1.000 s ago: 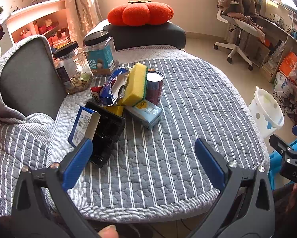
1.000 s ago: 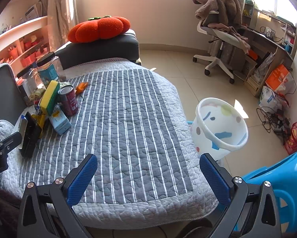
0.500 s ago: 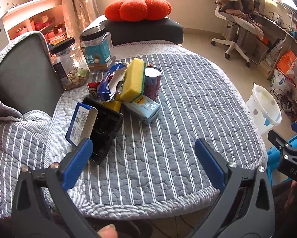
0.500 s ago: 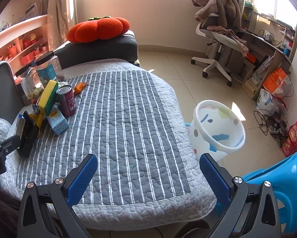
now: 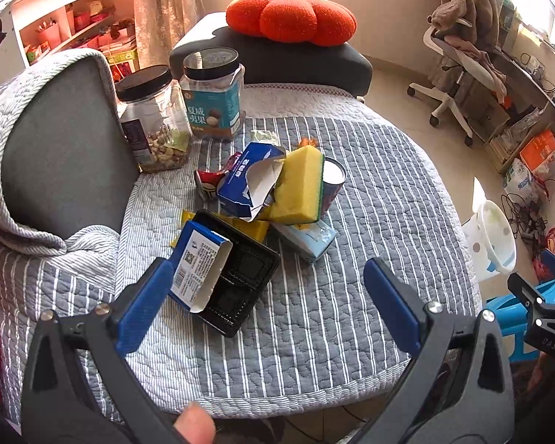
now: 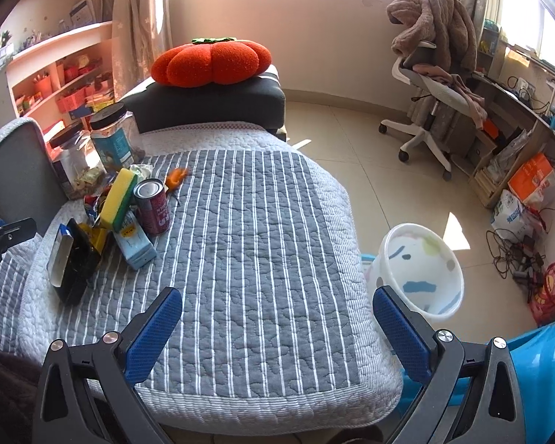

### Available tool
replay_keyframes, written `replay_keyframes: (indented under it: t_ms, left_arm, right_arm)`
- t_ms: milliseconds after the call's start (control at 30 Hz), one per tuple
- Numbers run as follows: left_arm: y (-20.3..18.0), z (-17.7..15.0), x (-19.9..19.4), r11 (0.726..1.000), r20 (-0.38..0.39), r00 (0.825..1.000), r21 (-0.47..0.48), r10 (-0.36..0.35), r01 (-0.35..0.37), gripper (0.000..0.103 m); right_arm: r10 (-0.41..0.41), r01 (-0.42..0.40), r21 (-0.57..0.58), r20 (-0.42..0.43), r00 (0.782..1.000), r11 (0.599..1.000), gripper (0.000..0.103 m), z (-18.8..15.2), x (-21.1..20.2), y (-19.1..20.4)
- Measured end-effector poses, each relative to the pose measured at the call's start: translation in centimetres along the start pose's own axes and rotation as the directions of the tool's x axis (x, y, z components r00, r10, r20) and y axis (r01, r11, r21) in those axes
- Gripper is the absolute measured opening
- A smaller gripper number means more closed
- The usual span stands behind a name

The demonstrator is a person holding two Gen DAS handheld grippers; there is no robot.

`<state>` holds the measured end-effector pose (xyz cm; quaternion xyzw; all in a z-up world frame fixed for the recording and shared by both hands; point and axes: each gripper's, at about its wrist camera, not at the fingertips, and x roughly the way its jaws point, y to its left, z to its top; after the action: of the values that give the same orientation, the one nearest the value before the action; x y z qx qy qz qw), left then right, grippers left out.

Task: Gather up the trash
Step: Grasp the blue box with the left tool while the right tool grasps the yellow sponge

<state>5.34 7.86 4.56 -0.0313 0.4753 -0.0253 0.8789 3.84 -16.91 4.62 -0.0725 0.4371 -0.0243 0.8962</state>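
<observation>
Closer in on the trash pile than a second ago in the left wrist view — the black tray and blue box now larger and nearer the fingers; in the right wrist view, edged a little forward over the quilt, bin somewhat nearer.

Nearest, the left blue-padded two-finger gripper (image 5: 264, 275): spread wide, holding nothing, left pad just short of the open blue-and-white cardboard box (image 5: 199, 267). A fingertip of the person (image 5: 195, 423) at the bottom edge. Likewise the right blue-padded two-finger gripper (image 6: 277, 305): wide apart, empty, hovering over the near edge of the grey white-striped quilted cover (image 6: 262, 244).

Just beyond the left pads, that box lying in the black plastic compartment tray (image 5: 246, 283), tilted. Beside the tray, a light-blue drink carton (image 5: 307, 238) flat on the quilt, with yellow wrapper scraps (image 5: 253, 227) partly under the tray.

Next, a yellow sponge with a green scouring side (image 5: 299, 187) propped upright against a purple tin can with a white top (image 5: 333, 185); a torn blue paper carton (image 5: 249, 181) leaning at the sponge's left, a red crumpled wrapper (image 5: 209, 181) behind it.

Farther back, two clear plastic jars with black lids — one of nuts (image 5: 153, 122), one teal-labelled (image 5: 214, 96) — standing side by side near the grey padded backrest (image 5: 55, 140).

On the floor off the quilt's right edge, a white plastic bin with coloured patches (image 6: 421, 270), well apart from the pile.

Farthest, a red-orange pumpkin-shaped cushion (image 6: 212, 61) atop a dark seat pad, and a white swivel chair draped with a brown blanket (image 6: 431, 63).
</observation>
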Motion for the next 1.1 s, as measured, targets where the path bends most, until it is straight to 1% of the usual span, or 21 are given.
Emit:
replay_keyframes:
  t_ms: [33,100,133,200,267,367,433,533,600,667,733,767,867,900,1000,1100]
  left_arm:
    - [0.4,0.5,0.6,1.000,-0.010,1.000,-0.002,0.006,-0.006,0.102]
    - [1.2,1.6,2.2,0.998,-0.055,0.997,-0.017,0.051,-0.052,0.102]
    - [1.6,2.1,3.1,0.998,-0.076,0.996,-0.029,0.047,-0.049,0.102]
    - [2.6,2.8,5.0,0.999,-0.120,0.993,-0.051,0.001,-0.007,0.102]
    - [3.6,3.1,6.7,0.998,-0.156,0.988,-0.064,-0.010,0.000,0.102]
    - [4.7,2.7,8.9,0.999,-0.216,0.976,-0.035,0.011,-0.018,0.101]
    - [5.3,2.2,9.8,0.999,-0.259,0.965,0.002,0.032,-0.033,0.101]
    - [5.8,1.5,10.8,0.998,-0.306,0.952,0.059,0.033,-0.016,0.101]
    - [6.0,1.3,11.3,0.995,-0.320,0.947,0.096,0.031,0.000,0.099]
    - [6.2,1.1,11.6,0.992,-0.332,0.943,0.125,0.020,0.023,0.095]
    - [6.3,1.0,12.2,0.990,-0.342,0.939,0.137,0.017,0.032,0.084]
    - [6.4,0.9,12.5,0.989,-0.350,0.937,0.140,0.012,0.039,0.081]
    - [6.4,0.8,12.9,0.987,-0.356,0.934,0.143,-0.024,0.079,0.069]
    - [6.4,0.8,12.9,0.986,-0.356,0.934,0.144,-0.030,0.087,0.068]
    - [6.4,0.8,12.5,0.984,-0.338,0.940,0.149,-0.042,0.098,0.067]
    - [6.2,1.2,10.9,0.984,-0.300,0.952,0.138,-0.065,0.111,0.067]
  right_arm:
    - [0.001,-0.002,-0.015,-0.012,1.000,1.000,0.103,0.5,0.4,0.2]
    - [0.002,-0.003,-0.038,-0.026,1.000,0.999,0.103,1.4,1.5,0.5]
    - [0.001,-0.003,-0.043,-0.037,0.999,0.999,0.103,1.8,2.2,0.6]
    - [0.012,-0.014,-0.033,-0.065,0.998,0.999,0.103,2.2,3.7,0.5]
    - [0.035,-0.036,-0.007,-0.086,0.996,0.999,0.103,2.1,5.2,0.2]
    - [0.076,-0.072,0.035,-0.144,0.987,0.997,0.103,1.4,7.6,-0.1]
    - [0.130,-0.120,0.061,-0.192,0.973,0.991,0.103,1.3,9.0,-0.1]
    - [0.200,-0.179,0.111,-0.217,0.956,0.978,0.103,1.7,10.0,0.0]
    - [0.217,-0.194,0.125,-0.221,0.951,0.973,0.103,2.1,10.4,0.4]
    - [0.226,-0.206,0.113,-0.222,0.948,0.972,0.103,2.6,10.5,1.3]
    - [0.236,-0.219,0.098,-0.223,0.946,0.971,0.103,2.9,10.7,2.2]
    - [0.240,-0.225,0.091,-0.224,0.945,0.970,0.103,3.1,10.8,2.7]
    - [0.238,-0.229,0.066,-0.225,0.945,0.971,0.103,3.5,11.4,4.2]
    - [0.235,-0.227,0.059,-0.225,0.946,0.972,0.103,3.7,11.7,4.7]
    - [0.234,-0.228,0.054,-0.223,0.946,0.972,0.103,4.2,12.3,5.9]
    - [0.258,-0.251,0.060,-0.207,0.944,0.966,0.103,5.0,12.6,6.9]
